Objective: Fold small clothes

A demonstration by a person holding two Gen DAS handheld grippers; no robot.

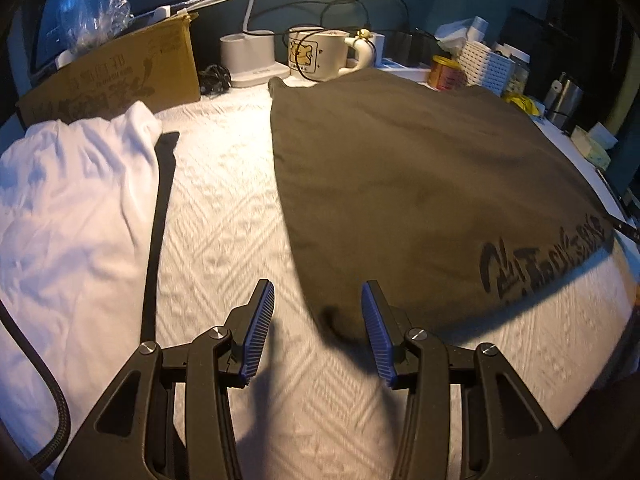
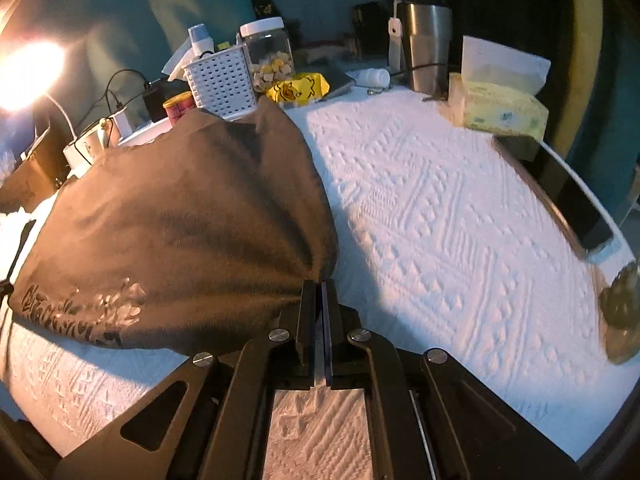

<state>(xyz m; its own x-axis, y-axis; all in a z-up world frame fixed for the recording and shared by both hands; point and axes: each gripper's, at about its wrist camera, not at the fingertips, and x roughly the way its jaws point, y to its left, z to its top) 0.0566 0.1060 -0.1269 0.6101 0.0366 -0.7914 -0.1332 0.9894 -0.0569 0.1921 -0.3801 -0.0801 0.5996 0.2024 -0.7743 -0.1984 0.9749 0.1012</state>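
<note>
We work on the dark olive garment (image 1: 420, 184), which lies spread on the white embossed cloth (image 1: 224, 216), in the middle and right of the left wrist view. Our right gripper (image 2: 319, 292) is clenched on its near corner at lower centre, and the fabric rises in ridges toward it, so we judge a fold is beginning. Our left gripper (image 1: 318, 304) hangs released over the other near corner, grasping nothing. A white garment (image 1: 68, 208) waits at the left.

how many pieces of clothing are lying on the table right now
2: a dark garment spread mid-table, pinched by the right gripper, and a white garment at the left edge. Others may be hidden.
</note>
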